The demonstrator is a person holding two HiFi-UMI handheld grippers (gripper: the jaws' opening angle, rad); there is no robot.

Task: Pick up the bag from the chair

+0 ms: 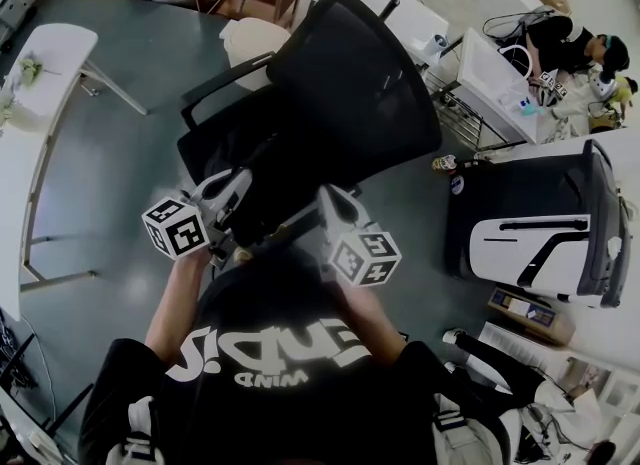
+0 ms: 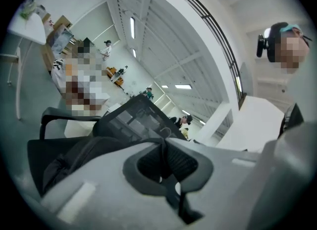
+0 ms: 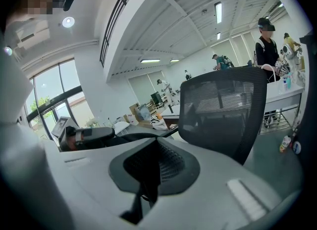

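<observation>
text | black shirt [image 1: 262,351] | white lettering; small word looks like "WIND", large word unclear

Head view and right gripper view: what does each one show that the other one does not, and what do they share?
Only the head view shows the wearer's black shirt and the square-marker cubes. Only the right gripper view shows ceiling lights, tall windows and the ribbed inner faces of the right tongs, which are shut. Both show the black mesh chair.

chair back [image 3: 223,110]: black mesh | bag [image 2: 69,162]: matt black cloth | floor [image 1: 120,173]: smooth
</observation>
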